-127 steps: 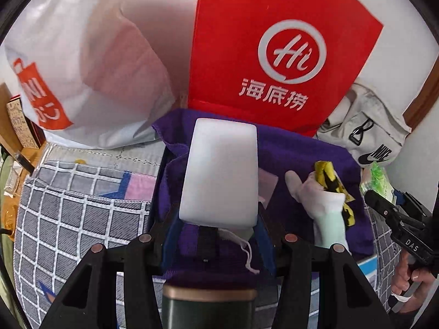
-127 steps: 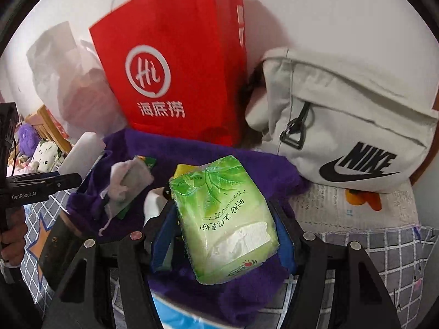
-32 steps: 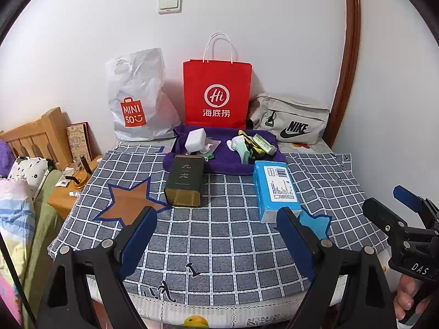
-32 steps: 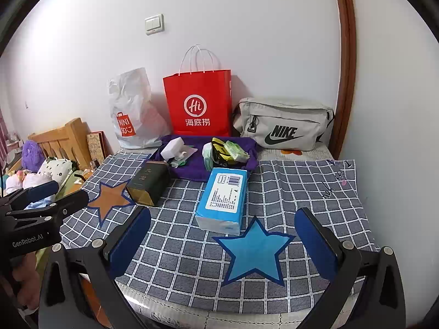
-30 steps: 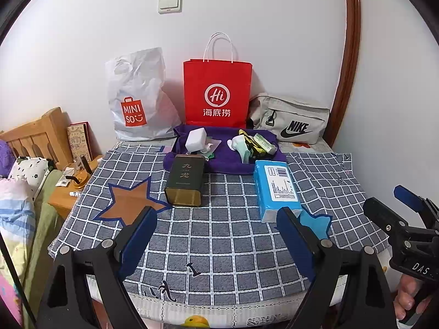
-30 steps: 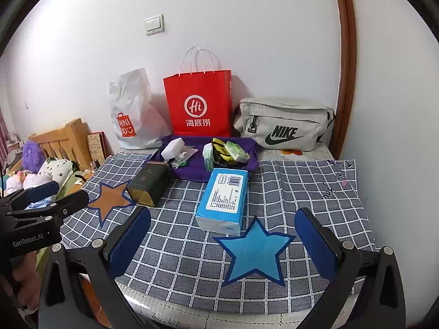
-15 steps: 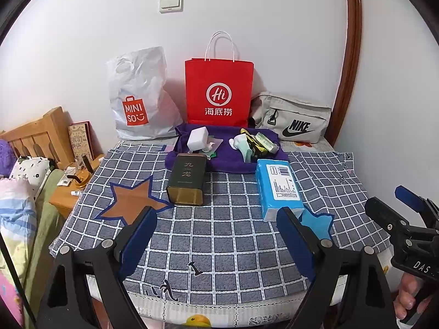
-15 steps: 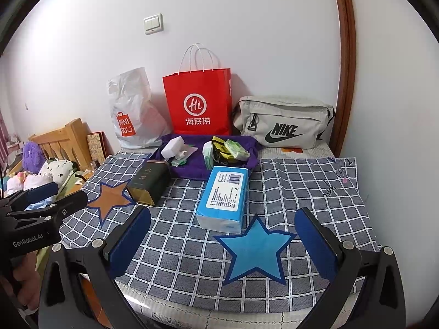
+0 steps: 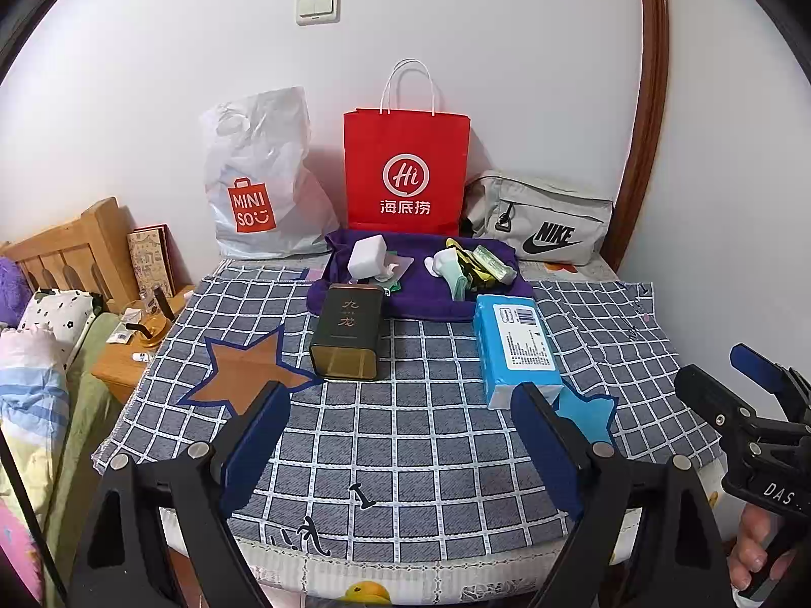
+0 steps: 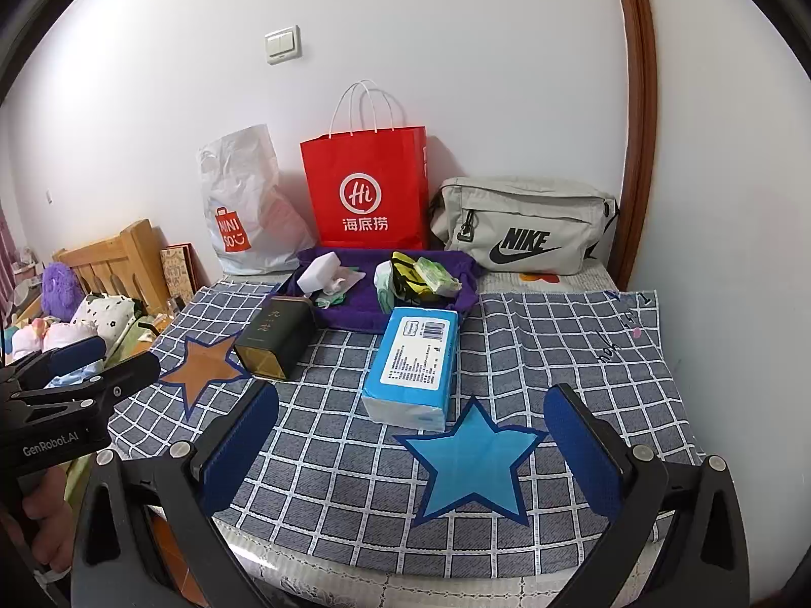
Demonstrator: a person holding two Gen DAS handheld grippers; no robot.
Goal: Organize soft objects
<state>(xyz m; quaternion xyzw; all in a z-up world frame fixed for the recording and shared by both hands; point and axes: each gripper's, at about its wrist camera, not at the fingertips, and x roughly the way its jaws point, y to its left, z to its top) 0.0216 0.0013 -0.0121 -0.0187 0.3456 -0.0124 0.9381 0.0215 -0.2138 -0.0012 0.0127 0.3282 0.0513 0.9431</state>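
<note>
1. Soft items, namely a white sponge [image 9: 366, 252], a pale sock [image 9: 448, 267], a yellow-black cloth [image 10: 408, 273] and a green tissue pack [image 10: 436, 276], lie gathered on the purple towel [image 9: 420, 296] at the far edge of the checked cloth [image 9: 405, 435], just in front of the red bag [image 9: 405, 172]. We judge they were collected there so the soft things sit as one group, apart from the hard tin [image 9: 347, 334].
2. We hold both grippers back at the near edge, well apart from the towel. Our left gripper [image 9: 400, 448] has its jaws spread wide with nothing between them; our right gripper [image 10: 410, 448] likewise stands wide and empty.
3. We read this as a resting pose with the sorting nearly or fully done, though the blue tissue pack [image 10: 413, 365] lies off the towel, touching its front edge.
4. That blue pack's long axis runs from near edge to far edge, its barcode end pointing at the towel. The tin lies parallel beside it, its gold end facing us.
5. The sponge stands tilted, long axis leaning toward the wall.
</note>
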